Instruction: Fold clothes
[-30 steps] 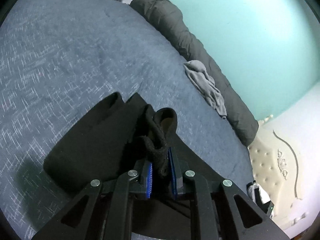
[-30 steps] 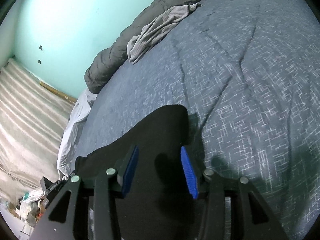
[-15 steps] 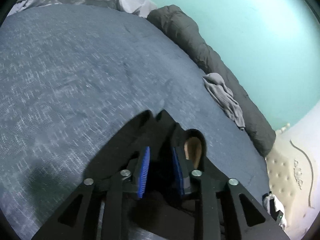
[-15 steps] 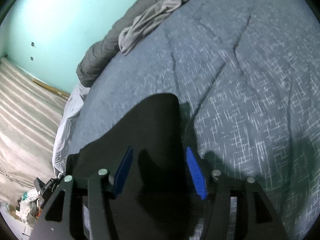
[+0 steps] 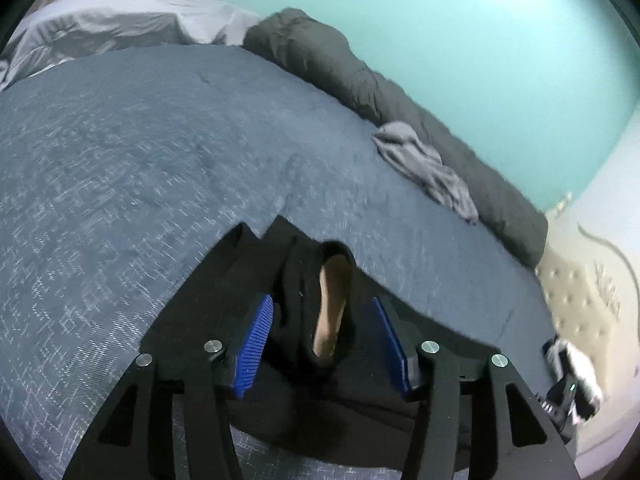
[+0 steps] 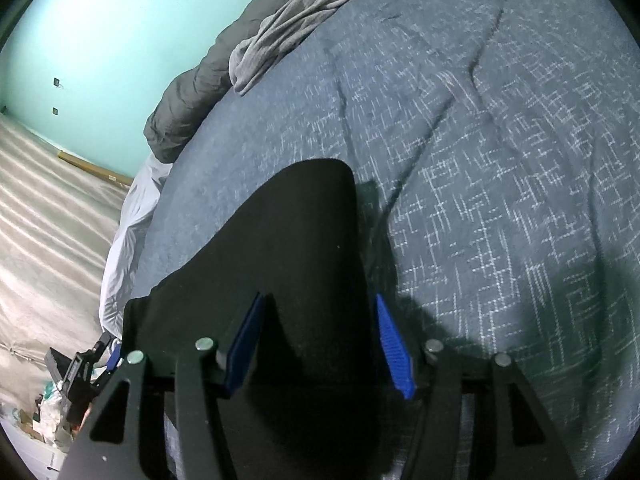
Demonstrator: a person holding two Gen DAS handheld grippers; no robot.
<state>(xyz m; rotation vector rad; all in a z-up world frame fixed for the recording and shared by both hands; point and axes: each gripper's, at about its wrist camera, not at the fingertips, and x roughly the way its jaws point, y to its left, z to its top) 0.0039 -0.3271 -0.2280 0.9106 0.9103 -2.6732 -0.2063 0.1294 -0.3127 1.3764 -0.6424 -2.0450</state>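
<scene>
Left hand-held gripper opening around black garment.

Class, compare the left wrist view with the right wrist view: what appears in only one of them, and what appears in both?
Only the left wrist view shows the left gripper, its jaws opening around the black garment's neck opening, and the cream tufted headboard. Only the right wrist view shows the right gripper, open, and the striped floor. Both show the garment, blue bedspread, grey cloth and teal wall.

No readable text, labels, brands, numbers or signs anywhere in either wrist view.
</scene>
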